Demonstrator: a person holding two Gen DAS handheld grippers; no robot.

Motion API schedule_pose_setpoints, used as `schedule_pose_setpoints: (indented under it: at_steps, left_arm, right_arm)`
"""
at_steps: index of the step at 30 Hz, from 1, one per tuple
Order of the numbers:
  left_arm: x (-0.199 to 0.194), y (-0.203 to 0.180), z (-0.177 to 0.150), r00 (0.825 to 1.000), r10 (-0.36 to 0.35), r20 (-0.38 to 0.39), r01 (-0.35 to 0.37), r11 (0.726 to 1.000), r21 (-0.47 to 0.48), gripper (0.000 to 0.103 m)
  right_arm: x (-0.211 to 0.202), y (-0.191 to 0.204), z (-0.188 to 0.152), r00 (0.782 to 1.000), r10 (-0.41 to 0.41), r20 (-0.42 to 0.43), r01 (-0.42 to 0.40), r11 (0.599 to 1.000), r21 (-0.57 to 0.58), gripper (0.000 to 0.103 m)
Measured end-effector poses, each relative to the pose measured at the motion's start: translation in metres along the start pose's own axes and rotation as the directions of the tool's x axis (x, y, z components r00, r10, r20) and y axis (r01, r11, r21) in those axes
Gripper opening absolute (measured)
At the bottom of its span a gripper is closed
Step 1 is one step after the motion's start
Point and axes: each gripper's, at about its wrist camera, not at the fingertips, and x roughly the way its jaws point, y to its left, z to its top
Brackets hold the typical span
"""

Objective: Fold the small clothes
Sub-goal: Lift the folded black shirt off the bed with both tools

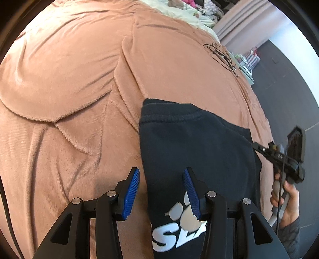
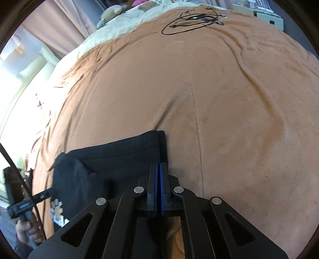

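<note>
A wide tan fleece blanket (image 2: 199,89) covers a bed. Near its close edge lies a dark navy garment (image 1: 195,143), its long axis running from the elastic waistband (image 1: 171,117) at the far end toward the viewer, where a white paw print and lettering (image 1: 179,225) show. A coil of black cable (image 2: 195,19) lies well apart at the far side. The left gripper (image 1: 161,181) hovers half open over the garment's left edge, pads not pressing it. The right gripper (image 2: 159,169) is closed tight on the garment's right edge.
</note>
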Motion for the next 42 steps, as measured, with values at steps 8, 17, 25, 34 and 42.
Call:
schedule_pose_setpoints:
  at_steps: [8,17,25,34,42]
  left_arm:
    - [0.004,0.001,0.008,1.0,-0.02,-0.002,0.02,1.0,0.001,0.048]
    - [0.004,0.006,0.011,0.998,-0.059,-0.023,0.059,0.998,0.0,0.048]
    - [0.009,0.017,0.018,0.996,-0.091,-0.019,0.09,0.996,-0.028,0.043]
    - [0.024,0.023,0.035,0.991,-0.136,-0.005,0.136,0.988,-0.073,0.033]
    - [0.024,0.024,0.039,0.993,-0.118,0.009,0.118,0.988,-0.1,0.016]
  right_arm:
    - [-0.013,-0.037,-0.009,0.988,0.143,-0.05,-0.14,0.988,0.069,0.005]
    - [-0.007,-0.068,-0.014,0.952,0.301,-0.046,-0.292,0.946,0.141,0.046]
    - [0.012,-0.075,-0.007,0.917,0.378,-0.126,-0.363,0.923,0.127,0.046]
    - [0.041,-0.073,0.013,0.854,0.476,-0.211,-0.468,0.879,0.091,0.047]
    - [0.052,-0.048,0.023,0.899,0.365,-0.243,-0.385,0.922,-0.037,0.03]
